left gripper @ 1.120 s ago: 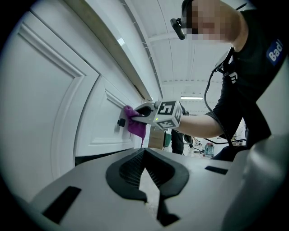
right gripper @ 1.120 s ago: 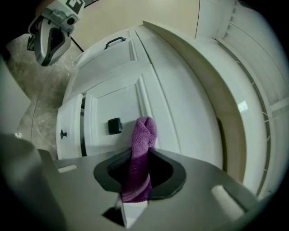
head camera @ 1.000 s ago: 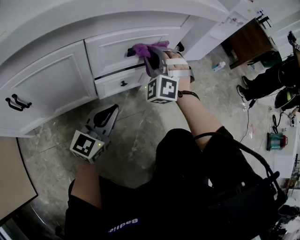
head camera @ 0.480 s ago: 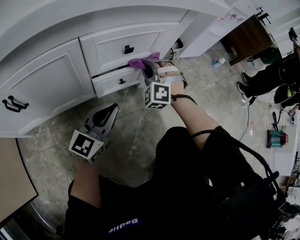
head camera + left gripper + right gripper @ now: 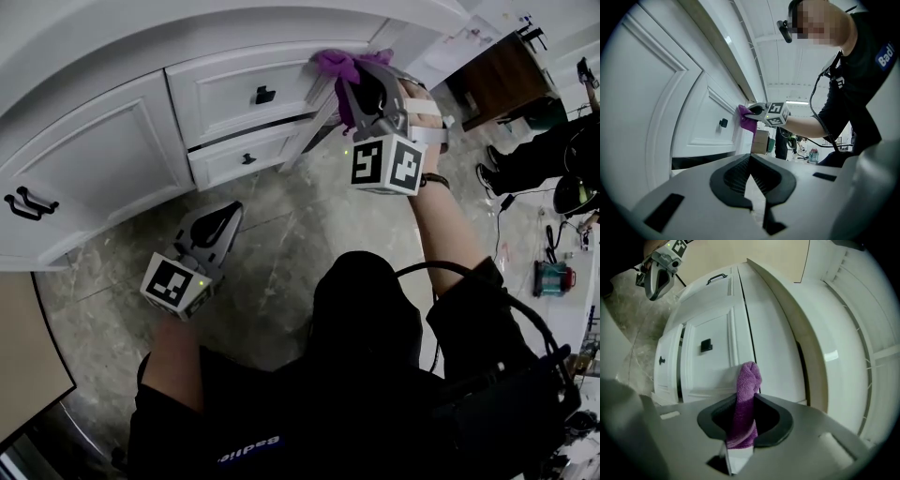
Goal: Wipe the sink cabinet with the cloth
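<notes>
Cloth (image 5: pixel 749 378) pinched in right gripper (image 5: pixel 746 401), touching drawer front (image 5: pixel 715 362), left gripper (image 5: pixel 750 160) closed

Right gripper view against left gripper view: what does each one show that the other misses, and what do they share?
Only the right gripper view: a close look at the right gripper shut on the purple cloth, the left gripper from outside, the cupboard door handle and the lower drawer knob.
Only the left gripper view: its own jaws together with nothing between them, plus the person's torso and arm.
Both: the white cabinet, the upper drawer knob, and the cloth held in the right gripper at the cabinet front.
</notes>
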